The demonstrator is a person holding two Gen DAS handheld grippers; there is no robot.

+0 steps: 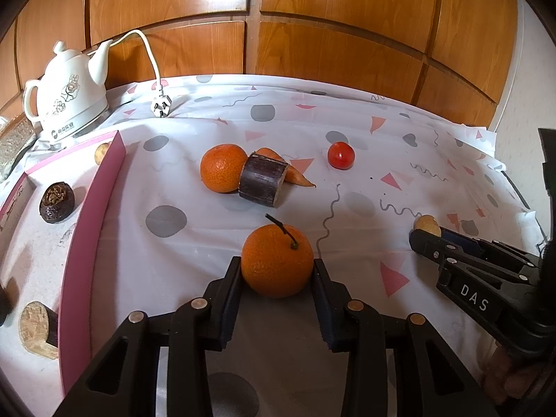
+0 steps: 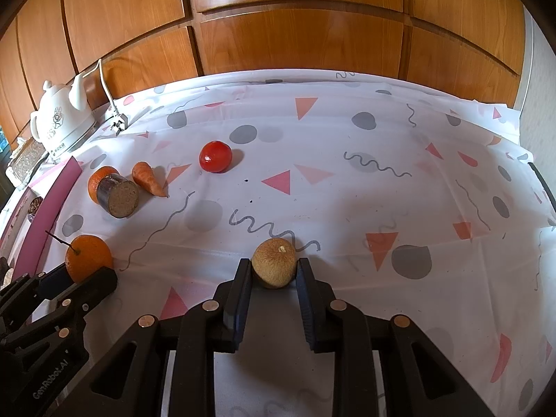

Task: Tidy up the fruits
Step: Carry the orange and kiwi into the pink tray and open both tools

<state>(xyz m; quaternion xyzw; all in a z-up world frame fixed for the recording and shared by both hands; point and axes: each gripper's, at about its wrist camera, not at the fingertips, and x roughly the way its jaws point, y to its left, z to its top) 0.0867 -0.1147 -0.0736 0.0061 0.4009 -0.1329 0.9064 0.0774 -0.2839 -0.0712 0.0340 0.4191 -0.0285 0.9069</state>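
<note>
The left gripper (image 1: 278,271) has its two black pads pressed on the sides of a round orange mandarin with a thin dark stem (image 1: 277,261), and this fruit sits on the white tablecloth with grey dots and pink triangles (image 1: 347,121). The right gripper (image 2: 274,271) is clamped on a small round tan fruit with rough skin (image 2: 274,262), also resting on the cloth. I judge both grips are taken low on the fruit so that it cannot roll away before lifting.

Both grippers point steeply down toward the table, side by side.

At 9 o'clock from the left gripper stands the pink-walled cardboard box (image 1: 93,215), probably the goal, already with a dark wrinkled fruit (image 1: 56,202) inside. At 12 o'clock lie a second orange mandarin (image 1: 222,168), a short dark purple sugarcane piece (image 1: 262,182), an orange carrot (image 1: 295,173) and a small red tomato (image 1: 341,155).
</note>
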